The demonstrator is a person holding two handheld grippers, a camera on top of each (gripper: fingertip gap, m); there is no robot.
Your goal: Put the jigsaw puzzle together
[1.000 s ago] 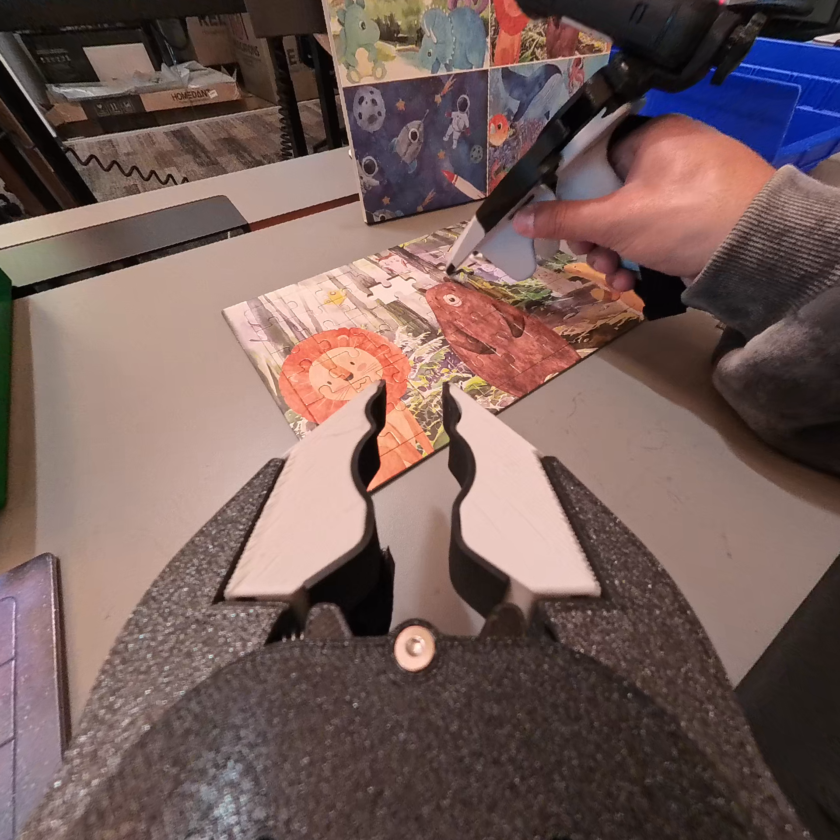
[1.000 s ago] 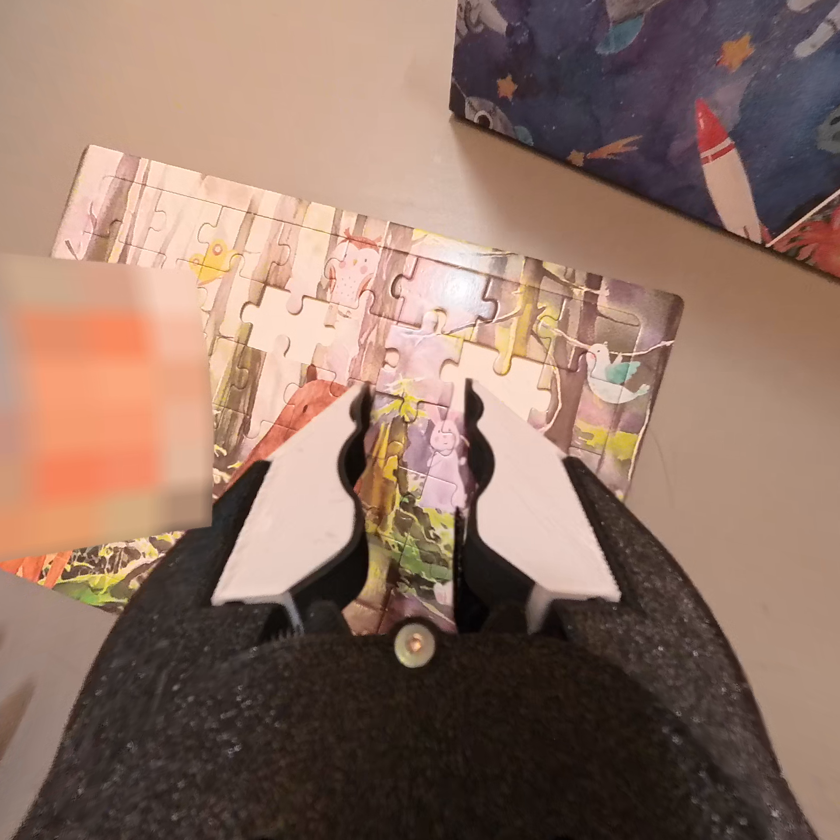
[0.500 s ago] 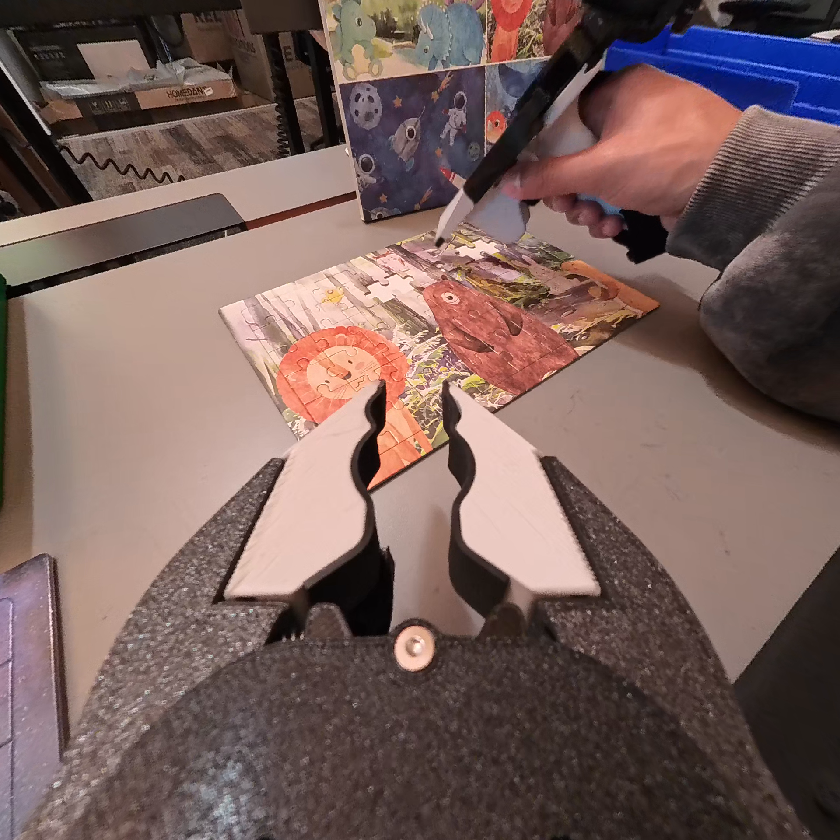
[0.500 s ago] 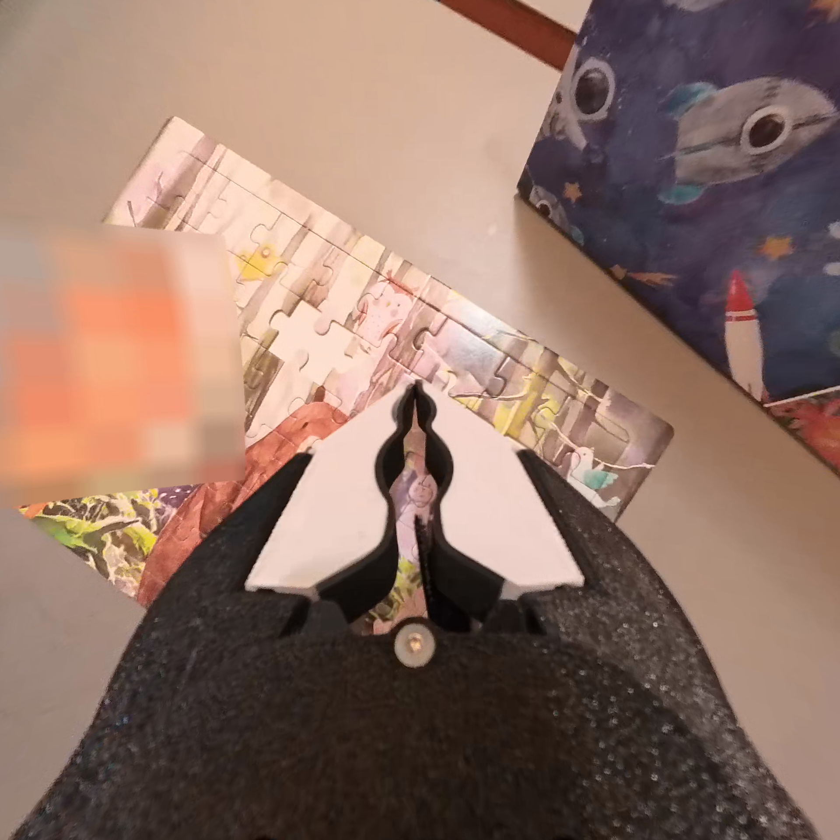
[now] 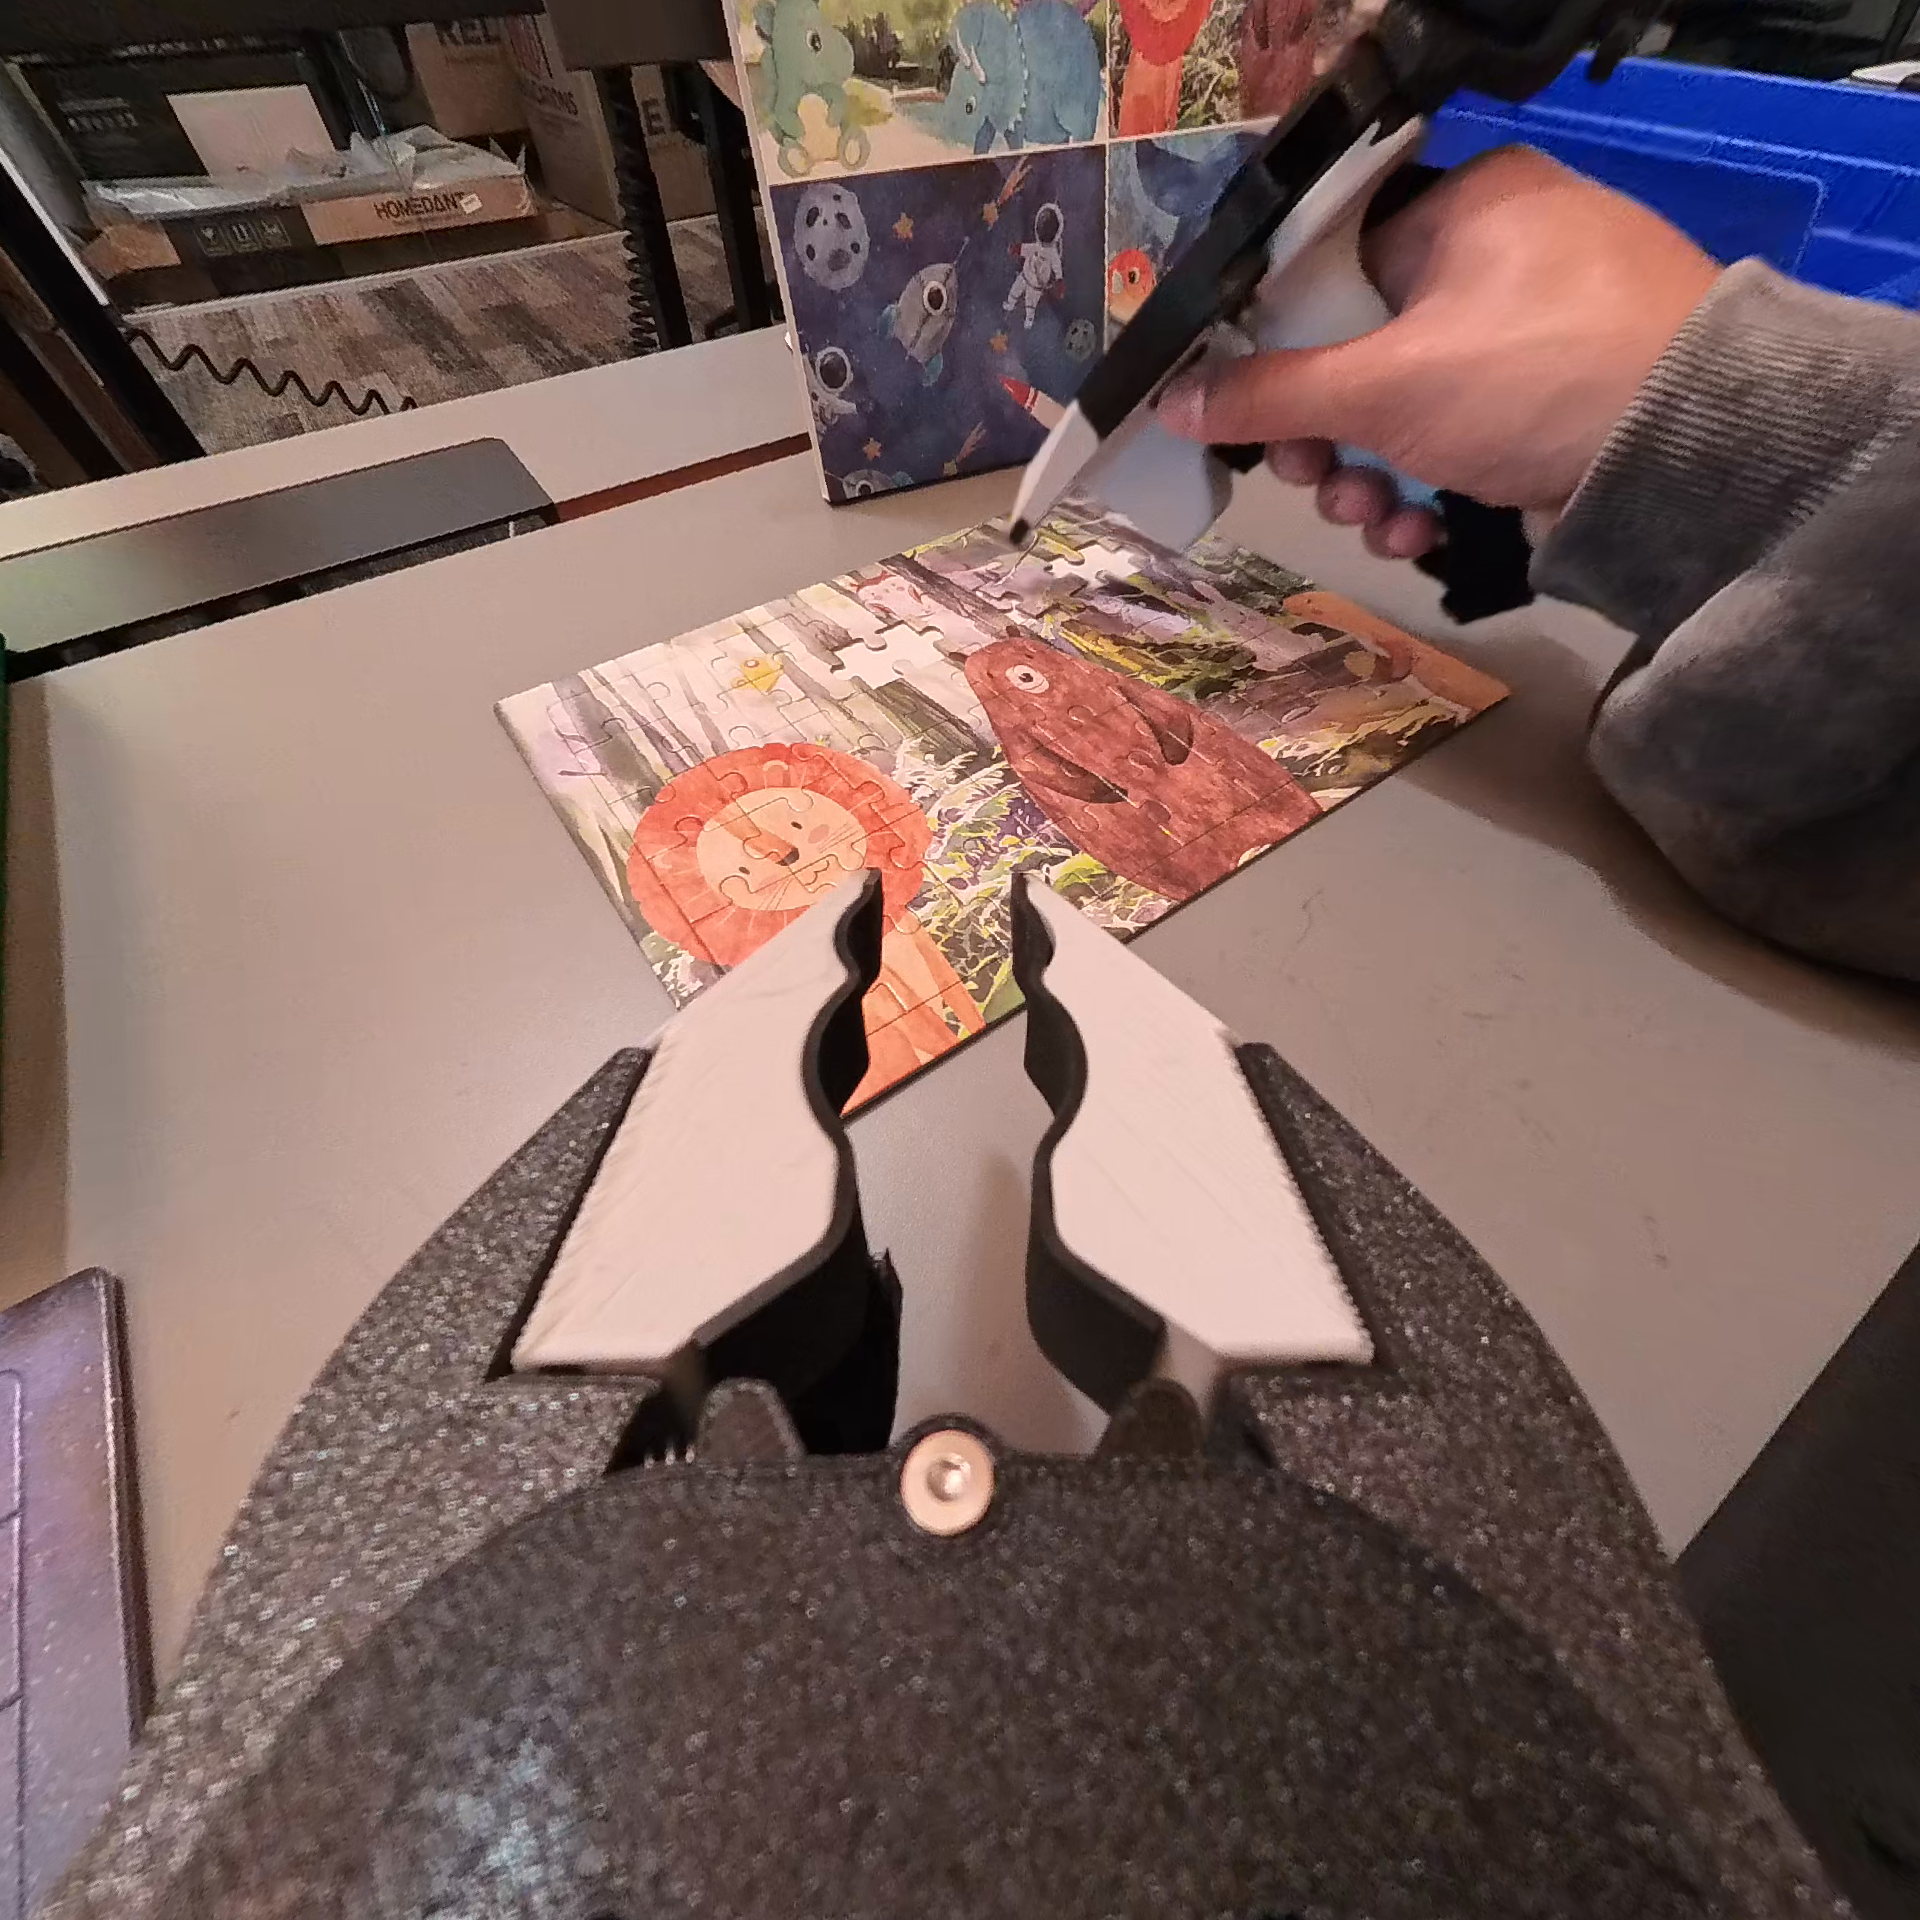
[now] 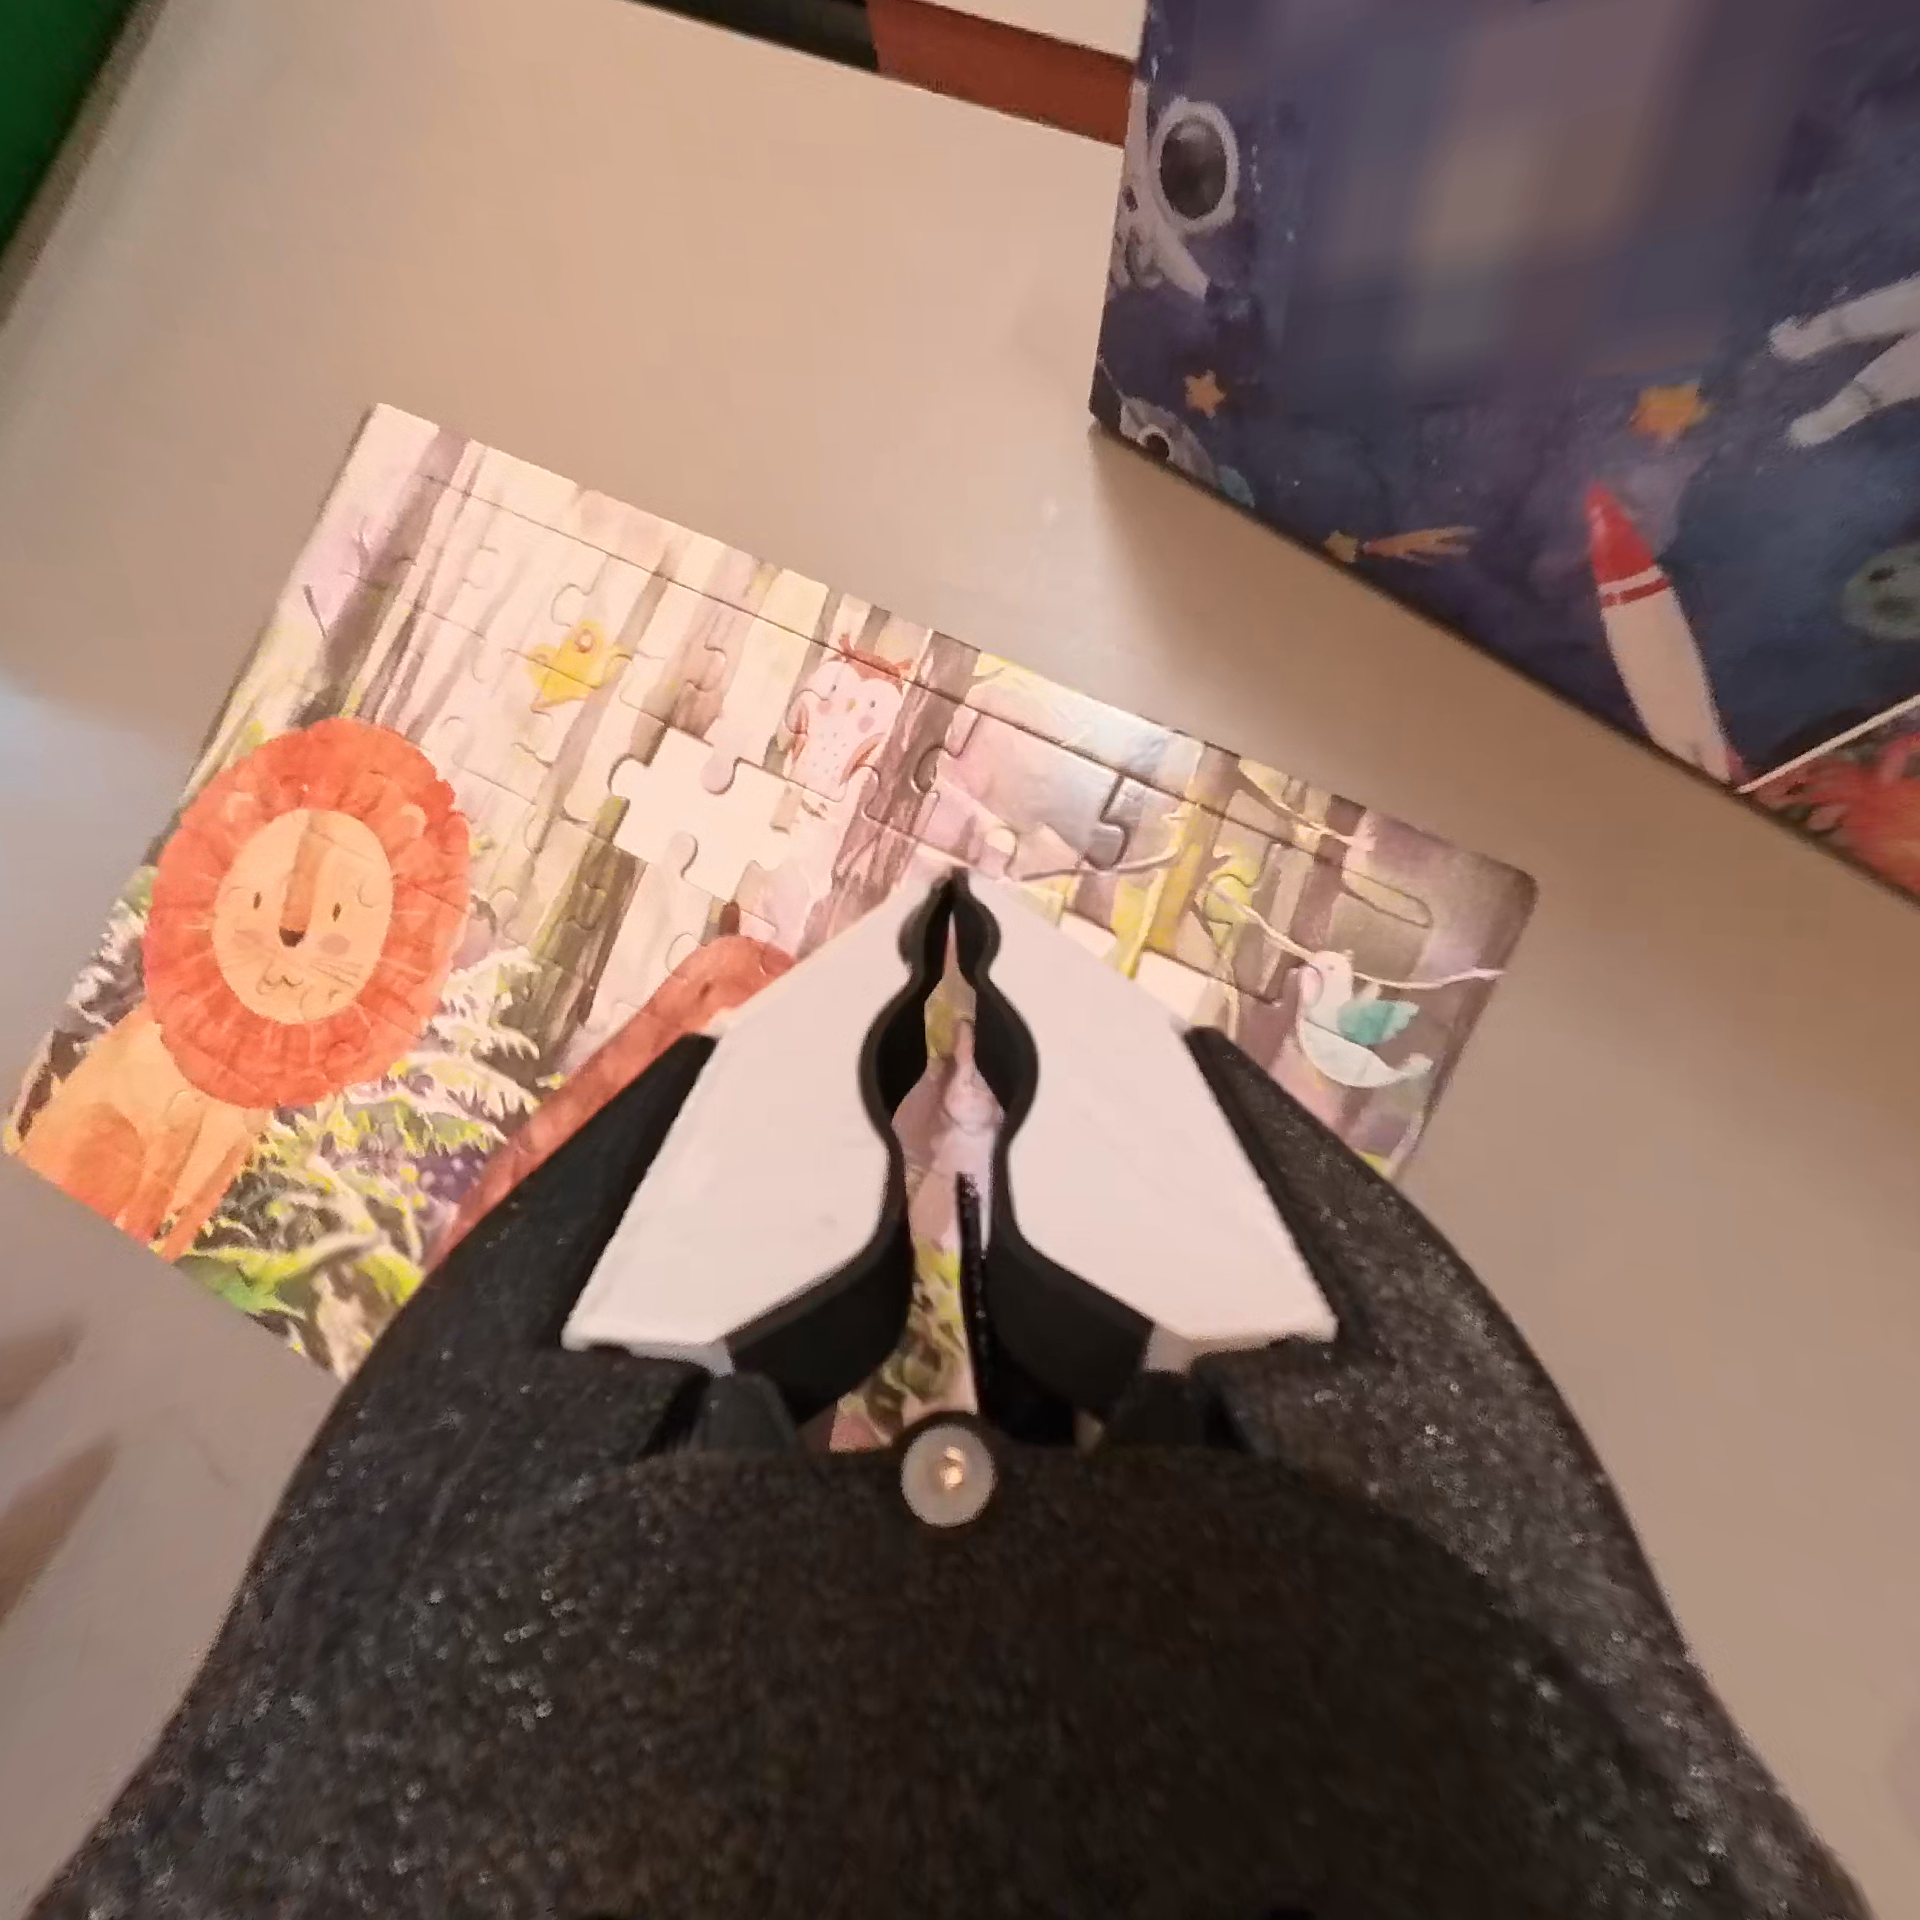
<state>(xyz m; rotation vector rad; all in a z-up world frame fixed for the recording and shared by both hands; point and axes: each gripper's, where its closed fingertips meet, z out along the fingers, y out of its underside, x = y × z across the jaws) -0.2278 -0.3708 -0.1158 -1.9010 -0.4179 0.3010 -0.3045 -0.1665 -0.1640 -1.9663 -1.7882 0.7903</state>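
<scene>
On the beige table (image 5: 312,935) lies the jigsaw puzzle (image 5: 1039,748), a flat forest scene with an orange lion at one end and a brown animal in the middle. Two white gaps show where pieces are missing: one (image 6: 707,821) beside the owl, another partly hidden behind the right tongs. Behind the puzzle stands its picture box (image 5: 935,312), upright, well apart from the puzzle's far edge.

Low over the near corner of the puzzle, the left tongs (image 5: 945,904) are level and point forward, their tips spread with bare table and the lion's body visible between them; they hold nothing.

From the far right, a hand (image 5: 1486,343) in a grey ribbed sleeve (image 5: 1745,447) grips the handle of the right tongs (image 5: 1023,525), with the wrist raised and the tool slanting steeply downward to the left. Their tips are pressed together and meet just over the puzzle's far edge, near the second gap. In the right wrist view the right tongs (image 6: 951,883) show no piece between their closed tips, and whether they touch the puzzle surface cannot be told.
</scene>
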